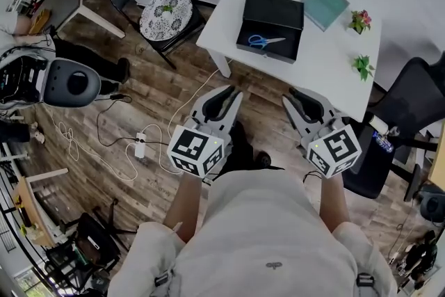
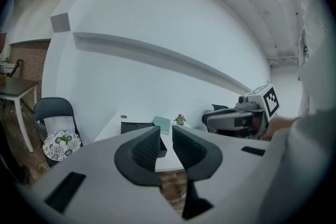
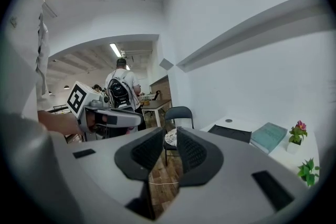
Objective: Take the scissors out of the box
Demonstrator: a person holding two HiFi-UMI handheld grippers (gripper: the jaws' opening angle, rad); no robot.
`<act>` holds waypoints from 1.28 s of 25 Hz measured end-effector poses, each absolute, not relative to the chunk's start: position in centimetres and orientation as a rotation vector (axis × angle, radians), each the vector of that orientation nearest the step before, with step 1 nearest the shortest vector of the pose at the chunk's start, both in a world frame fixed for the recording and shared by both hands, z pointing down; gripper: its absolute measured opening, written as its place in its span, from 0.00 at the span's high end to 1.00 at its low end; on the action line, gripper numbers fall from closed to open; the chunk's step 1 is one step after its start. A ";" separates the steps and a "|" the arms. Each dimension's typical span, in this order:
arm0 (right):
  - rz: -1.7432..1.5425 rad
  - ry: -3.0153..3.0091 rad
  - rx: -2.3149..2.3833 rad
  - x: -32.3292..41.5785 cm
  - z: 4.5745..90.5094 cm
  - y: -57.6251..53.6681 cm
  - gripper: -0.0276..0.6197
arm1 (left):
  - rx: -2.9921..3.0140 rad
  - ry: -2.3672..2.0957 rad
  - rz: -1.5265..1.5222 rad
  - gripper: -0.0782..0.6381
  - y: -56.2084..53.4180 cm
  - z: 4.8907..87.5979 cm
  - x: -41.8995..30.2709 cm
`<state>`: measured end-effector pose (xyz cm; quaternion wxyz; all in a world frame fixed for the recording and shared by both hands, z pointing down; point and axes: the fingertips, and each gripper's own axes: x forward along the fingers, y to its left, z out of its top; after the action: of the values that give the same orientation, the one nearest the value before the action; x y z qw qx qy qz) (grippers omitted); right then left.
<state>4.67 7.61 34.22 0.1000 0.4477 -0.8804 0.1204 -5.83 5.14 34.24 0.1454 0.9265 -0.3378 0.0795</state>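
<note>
Scissors (image 1: 264,41) lie inside the open black box (image 1: 270,56) on the white table (image 1: 327,62), well ahead of both jaws; left gripper (image 2: 166,131) and right gripper (image 3: 170,134) stand slightly parted, gripping nothing

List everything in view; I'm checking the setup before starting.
table: one, white, ahead
box: one, black, open on the table
scissors: one pair, blue-handled, inside the box
book: one, teal, on the table right of the box
potted plants: two, pink-flowered and green, table's right side
folding chair: one, black, left of the table
office chair: one, dark, right of the table
power strip: one, white, on the floor
left gripper: one, grey, open, empty
right gripper: one, grey, open, empty
</note>
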 end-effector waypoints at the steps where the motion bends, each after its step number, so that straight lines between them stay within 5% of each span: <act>1: 0.353 -2.603 1.318 4.4 34.2 7.0 0.82 | 2.670 -0.972 0.227 0.80 4.5 34.2 -6.0; 32: 0.363 -2.533 1.367 -0.5 35.1 0.1 0.81 | 2.699 -0.795 0.226 0.79 -1.9 35.1 -8.7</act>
<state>-0.50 0.12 35.12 0.1198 0.4676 -0.8669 0.1244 -8.73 -1.92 35.11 0.1588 0.9441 -0.2780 0.0789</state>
